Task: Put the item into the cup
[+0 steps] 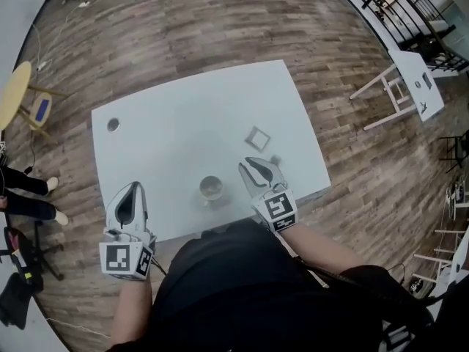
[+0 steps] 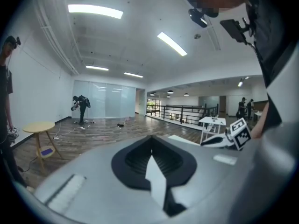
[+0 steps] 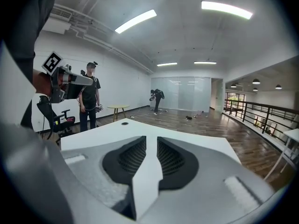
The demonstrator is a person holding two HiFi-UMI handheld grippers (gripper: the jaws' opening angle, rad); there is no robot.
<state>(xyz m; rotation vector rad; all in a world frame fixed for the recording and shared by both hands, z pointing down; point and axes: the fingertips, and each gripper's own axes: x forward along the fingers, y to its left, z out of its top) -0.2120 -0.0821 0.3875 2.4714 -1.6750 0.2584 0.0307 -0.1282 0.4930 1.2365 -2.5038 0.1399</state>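
A small pale cup (image 1: 211,188) stands near the front edge of the white table (image 1: 183,123). A small white square item (image 1: 257,137) lies on the table beyond it to the right, with a tiny grey piece (image 1: 275,160) close by. My right gripper (image 1: 253,166) hovers right of the cup and just short of the square item; in the right gripper view its jaws (image 3: 152,141) stand slightly apart with nothing between them. My left gripper (image 1: 135,189) is at the table's front left corner, and its pads (image 2: 150,143) meet with nothing held.
A round hole (image 1: 113,125) marks the table's far left. A yellow side table (image 1: 15,90) and a person's legs (image 1: 26,193) are at the left, a white stand (image 1: 407,86) and railing at the right. Another person (image 3: 91,99) stands beyond the table.
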